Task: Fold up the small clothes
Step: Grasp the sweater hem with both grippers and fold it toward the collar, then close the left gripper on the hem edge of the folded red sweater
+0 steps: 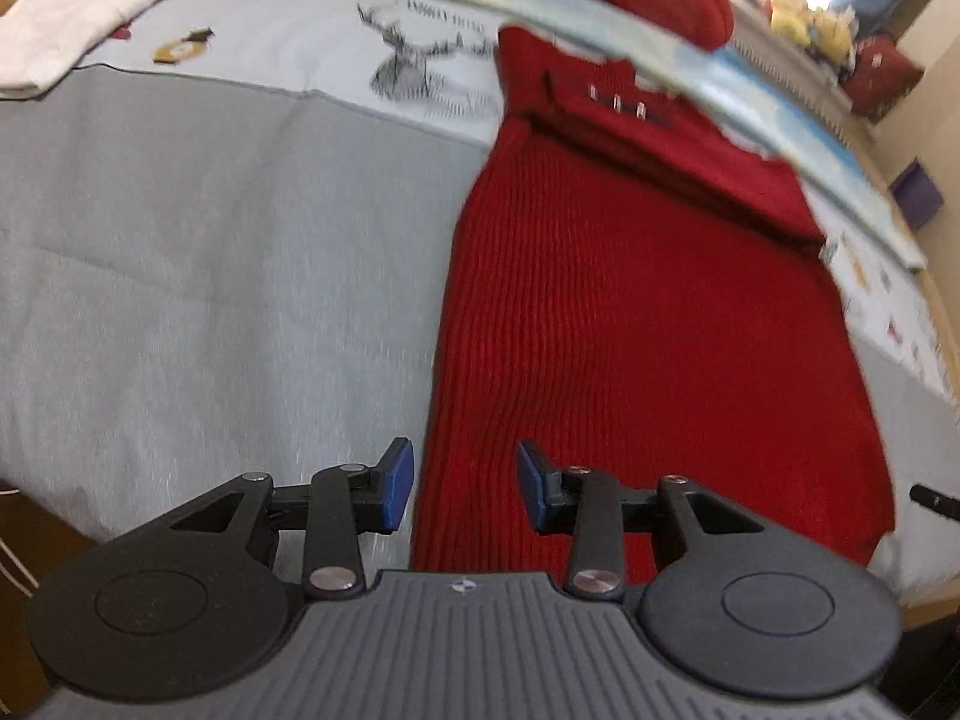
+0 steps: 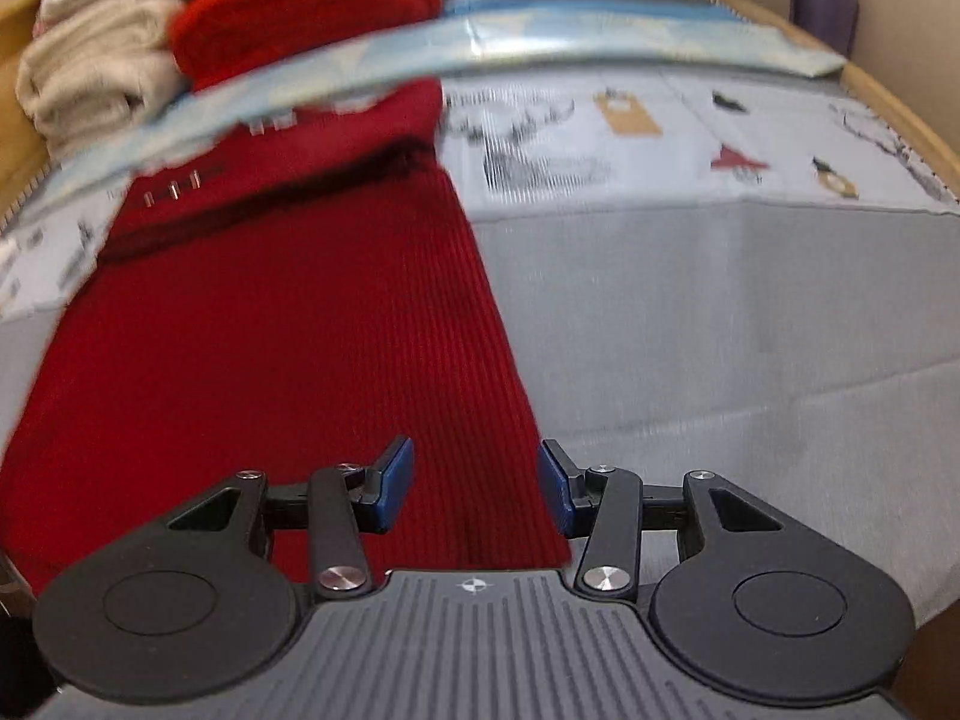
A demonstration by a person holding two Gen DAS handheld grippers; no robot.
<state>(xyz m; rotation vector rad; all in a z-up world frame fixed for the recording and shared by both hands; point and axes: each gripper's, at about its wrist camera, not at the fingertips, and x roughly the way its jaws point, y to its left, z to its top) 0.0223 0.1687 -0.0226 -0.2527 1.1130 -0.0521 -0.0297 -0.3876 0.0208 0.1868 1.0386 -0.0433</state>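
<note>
**Two grippers over the near edge of one red knit**

Both of your grippers point steeply down at the near edge of the bed, and neither has hold of anything. Your left gripper [image 1: 465, 483] has its blue pads [image 1: 399, 483] apart, and they straddle the left side edge of the red ribbed knit garment [image 1: 630, 330]: the left pad is over the grey bedcover [image 1: 210, 270], the right pad over the red fabric. No cloth is pinched between them; the jaws are released. Your right gripper [image 2: 474, 483] mirrors this at the garment's [image 2: 270, 360] right side edge, with one pad over red knit and the other over the grey cover [image 2: 720, 330]. Its jaws also stand apart and empty.

The red garment lies flat lengthwise, running from the near edge of the bed toward the far side. Its far part is folded over itself, showing a small row of pale marks [image 1: 618, 99]. Beyond it, a pale blue band [image 2: 540, 54] crosses the bed, and a rounded red bundle [image 2: 306, 6] sits at the far edge. Beside that bundle in the right wrist view is a cream folded cloth [image 2: 90, 78]. A white folded garment [image 1: 78, 24] rests at the bed's far left corner in the left wrist view. The cover's lighter far strip carries a printed deer [image 1: 408, 60]
</note>
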